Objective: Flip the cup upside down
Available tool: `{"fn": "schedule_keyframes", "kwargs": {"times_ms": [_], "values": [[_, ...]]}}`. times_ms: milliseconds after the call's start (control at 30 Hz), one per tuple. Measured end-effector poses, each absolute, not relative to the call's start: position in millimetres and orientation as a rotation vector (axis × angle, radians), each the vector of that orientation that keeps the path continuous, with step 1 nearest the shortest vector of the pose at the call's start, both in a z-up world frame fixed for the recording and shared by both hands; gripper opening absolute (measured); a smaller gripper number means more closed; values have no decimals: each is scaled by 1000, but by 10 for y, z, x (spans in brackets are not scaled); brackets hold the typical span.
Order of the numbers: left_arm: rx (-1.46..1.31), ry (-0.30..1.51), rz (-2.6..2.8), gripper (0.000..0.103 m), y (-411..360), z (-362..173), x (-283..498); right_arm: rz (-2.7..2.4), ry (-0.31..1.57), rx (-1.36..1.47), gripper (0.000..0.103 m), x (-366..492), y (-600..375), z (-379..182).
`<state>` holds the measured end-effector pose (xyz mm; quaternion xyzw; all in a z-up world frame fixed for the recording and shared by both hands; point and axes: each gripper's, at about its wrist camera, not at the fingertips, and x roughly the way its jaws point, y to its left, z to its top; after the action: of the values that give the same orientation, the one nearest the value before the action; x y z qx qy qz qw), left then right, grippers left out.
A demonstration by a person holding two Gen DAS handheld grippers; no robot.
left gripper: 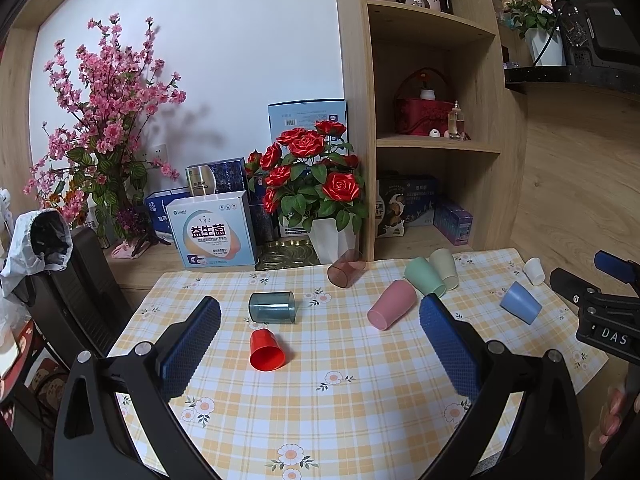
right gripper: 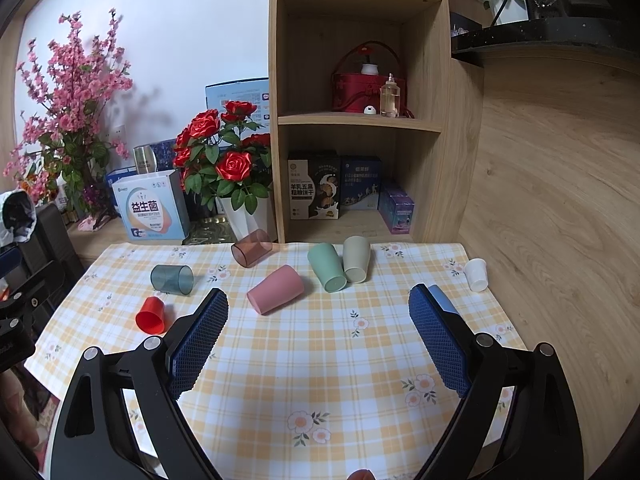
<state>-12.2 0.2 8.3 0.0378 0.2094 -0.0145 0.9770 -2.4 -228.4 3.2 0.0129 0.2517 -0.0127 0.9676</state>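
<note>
Several cups lie on their sides on the checked tablecloth (left gripper: pixel 340 400): a red cup (left gripper: pixel 266 350) (right gripper: pixel 151 315), a grey-blue clear cup (left gripper: pixel 273 307) (right gripper: pixel 173 279), a brown clear cup (left gripper: pixel 346 270) (right gripper: pixel 251 253), a pink cup (left gripper: pixel 392 309) (right gripper: pixel 275 289), a green cup (left gripper: pixel 425 277) (right gripper: pixel 327 267), a beige cup (left gripper: pixel 445 268) (right gripper: pixel 356 258), a blue cup (left gripper: pixel 520 302) (right gripper: pixel 444 298) and a small white cup (left gripper: pixel 535 271) (right gripper: pixel 476 274). My left gripper (left gripper: pixel 320 312) is open above the near cloth, empty. My right gripper (right gripper: pixel 318 304) is open and empty; the blue cup lies behind its right finger.
A white pot of red roses (left gripper: pixel 316 184), a white box (left gripper: pixel 212 228) and a pink blossom plant (left gripper: pixel 108 120) stand behind the table. A wooden shelf unit (right gripper: pixel 360 120) with boxes rises at the back right. The right gripper's body (left gripper: pixel 600 312) shows at the right edge.
</note>
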Motion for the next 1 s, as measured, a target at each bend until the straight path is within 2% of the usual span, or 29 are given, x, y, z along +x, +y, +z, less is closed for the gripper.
{"fn": "schedule_keyframes", "kwargs": {"times_ms": [1000], "values": [[78,417,-31,97,-1,99,-124,-27,499,25,89,-20,-2287,109]]}}
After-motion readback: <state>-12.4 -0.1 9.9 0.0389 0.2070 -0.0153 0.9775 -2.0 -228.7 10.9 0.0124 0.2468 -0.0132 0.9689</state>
